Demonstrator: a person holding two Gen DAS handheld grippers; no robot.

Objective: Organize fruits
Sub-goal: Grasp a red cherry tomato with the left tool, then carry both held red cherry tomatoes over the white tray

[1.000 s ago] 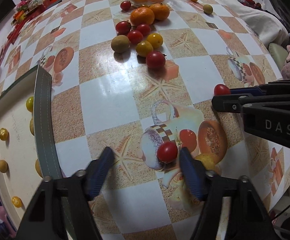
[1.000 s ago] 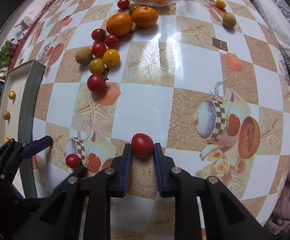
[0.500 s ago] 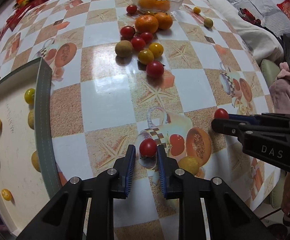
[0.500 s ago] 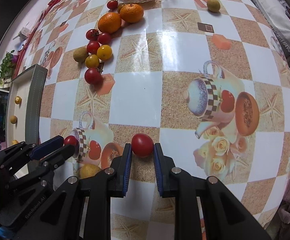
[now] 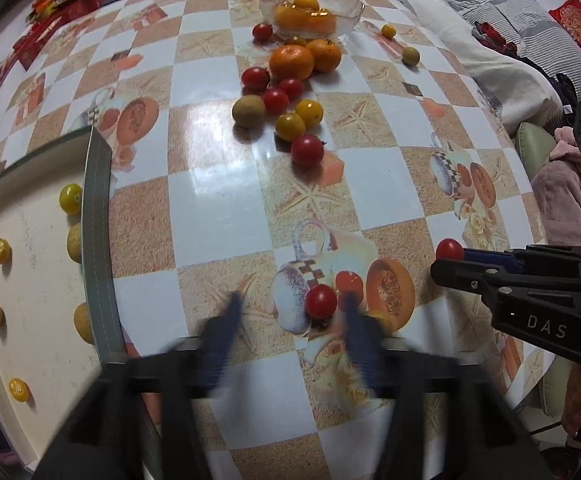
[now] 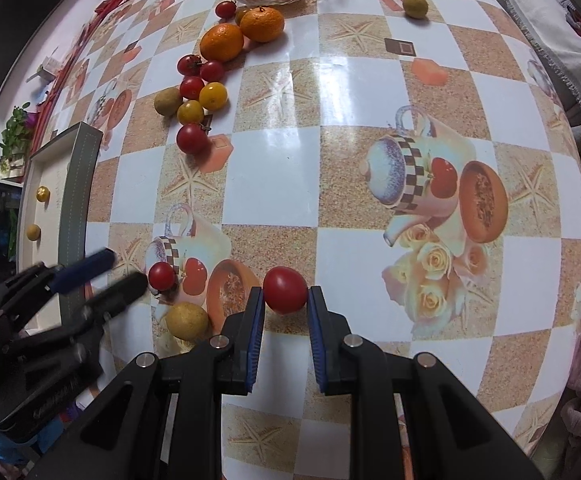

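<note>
My left gripper [image 5: 290,312] is open and blurred with motion; a red cherry tomato [image 5: 321,301] lies on the table between its fingers, near the right one. It also shows in the right wrist view [image 6: 161,276]. My right gripper [image 6: 285,300] is shut on another red tomato [image 6: 285,289], also seen from the left wrist view [image 5: 449,249]. A yellow-green fruit [image 6: 186,321] lies beside it. A cluster of tomatoes [image 5: 307,150], yellow fruits and oranges [image 5: 291,61] lies farther off, before a glass bowl [image 5: 310,10].
A cream tray with a grey rim [image 5: 96,240] at the left holds several small yellow fruits [image 5: 70,199]. Two small fruits [image 6: 415,5] lie at the far right. The table's edge curves close on the right, with bedding and pink cloth [image 5: 566,208] beyond.
My left gripper, shut on the small tomato half a second ago, has opened, and the tomato now lies free between its fingers. The right gripper still holds its tomato.
</note>
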